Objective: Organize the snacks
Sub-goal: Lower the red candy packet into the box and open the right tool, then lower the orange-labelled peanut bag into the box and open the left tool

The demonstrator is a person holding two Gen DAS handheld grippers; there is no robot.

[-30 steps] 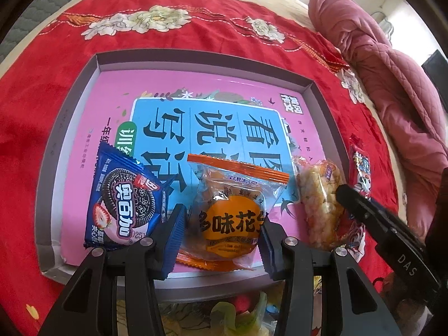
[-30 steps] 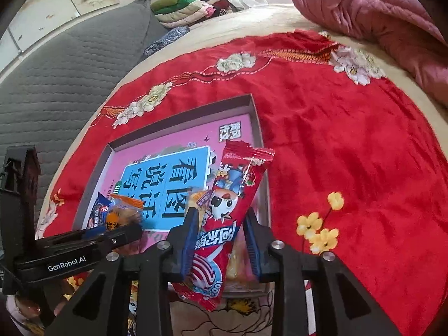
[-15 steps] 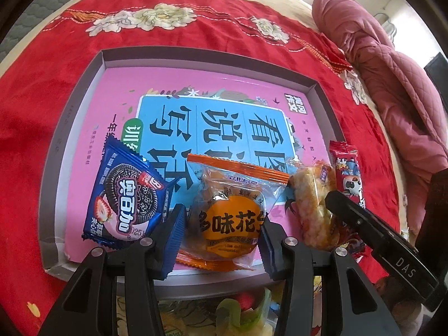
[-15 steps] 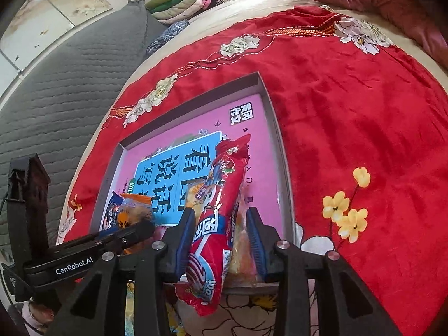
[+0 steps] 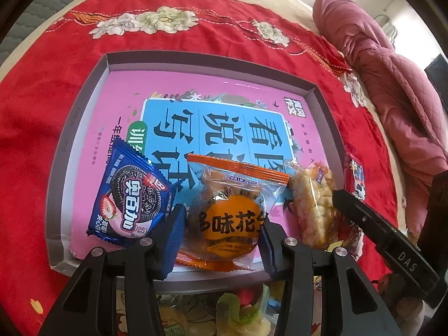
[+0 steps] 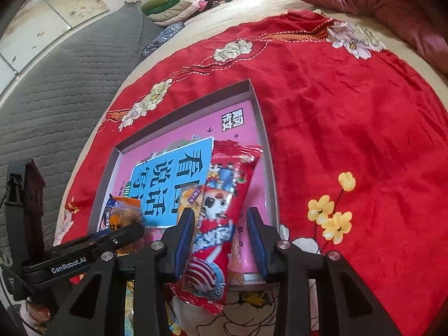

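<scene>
Bedroom in a home. Work surface is a bed: red blanket (image 6: 350, 128) with embroidered flowers spread over a cream sheet (image 6: 224, 25). Pink quilted duvet (image 5: 397, 89) bunched at far right. Grey quilted mattress pad (image 6: 64, 84) on left. Folded clothes (image 6: 182, 5) stacked at far end, beside a pale wall.

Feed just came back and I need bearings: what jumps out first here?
A shallow tray lined with a pink-and-blue book cover sits on a red floral cloth. Along its near edge lie an Oreo pack, an orange pack between the left gripper fingers, and a rice bar. The right gripper flanks a long red pack.
</scene>
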